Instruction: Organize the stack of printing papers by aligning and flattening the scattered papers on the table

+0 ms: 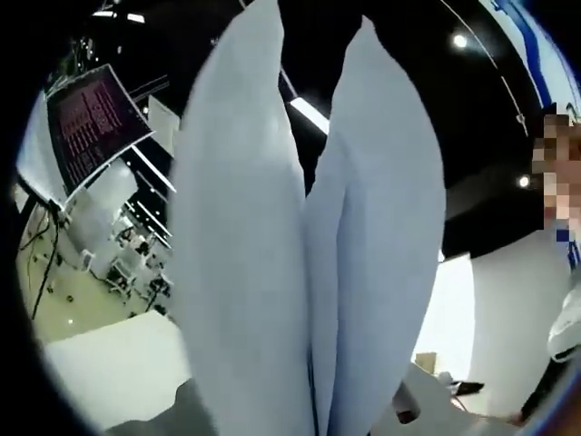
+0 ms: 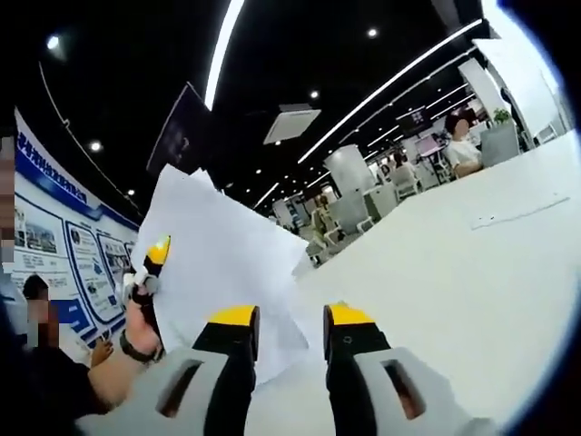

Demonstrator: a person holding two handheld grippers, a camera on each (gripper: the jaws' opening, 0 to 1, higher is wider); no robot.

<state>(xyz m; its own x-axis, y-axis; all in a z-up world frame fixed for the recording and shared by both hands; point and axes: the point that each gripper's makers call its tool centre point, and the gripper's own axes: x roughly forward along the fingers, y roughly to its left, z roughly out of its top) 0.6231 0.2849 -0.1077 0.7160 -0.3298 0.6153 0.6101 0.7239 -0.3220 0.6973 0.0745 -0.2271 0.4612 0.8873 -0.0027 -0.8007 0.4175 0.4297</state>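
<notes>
A bunch of white printing papers (image 1: 272, 254) stands upright right in front of the left gripper view, its sheets bowed apart and rising from the bottom middle, where they hide the jaws. In the right gripper view the same papers (image 2: 213, 263) are held up off the white table (image 2: 436, 282). My left gripper (image 2: 150, 268), in a person's hand, grips their left edge. My right gripper (image 2: 290, 331) stands open at the papers' lower right corner. Its yellow-tipped jaws are apart, and the sheets' bottom edge shows in the gap between them.
A tilted screen with red text (image 1: 91, 118) hangs at the left, above a bench with cables. A person (image 2: 36, 309) stands by the blue wall posters. Seated people (image 2: 463, 145) are far across the table. A thin flat item (image 2: 508, 213) lies on the tabletop.
</notes>
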